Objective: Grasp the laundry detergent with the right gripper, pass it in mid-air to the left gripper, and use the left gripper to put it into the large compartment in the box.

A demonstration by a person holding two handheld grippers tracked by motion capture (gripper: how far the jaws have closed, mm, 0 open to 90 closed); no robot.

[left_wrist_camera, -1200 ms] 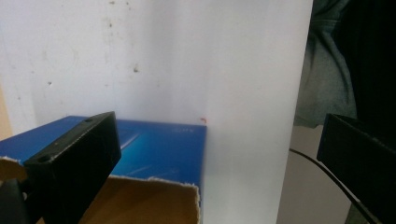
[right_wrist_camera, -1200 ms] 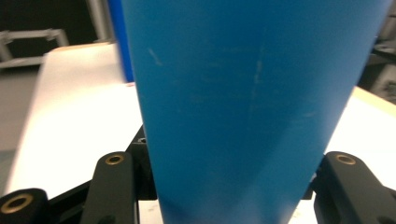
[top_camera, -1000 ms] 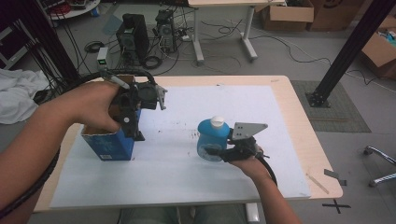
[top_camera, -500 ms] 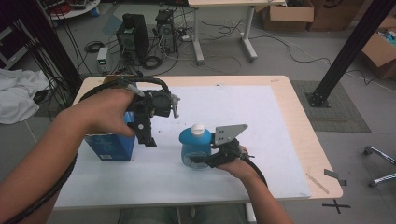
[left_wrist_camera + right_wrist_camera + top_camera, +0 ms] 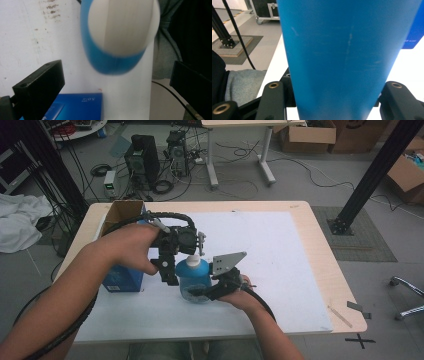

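At the centre of the frame, your right claw [image 5: 202, 292] grips the blue bottle [image 5: 194, 279] by its body, standing on the white desk [image 5: 280, 270]. Your left claw [image 5: 172, 270], jaws spread wide, hangs just above its white cap [image 5: 123, 25], beside the blue box [image 5: 122, 277]. The step looks like uncapping; next, centre on the cap and close.
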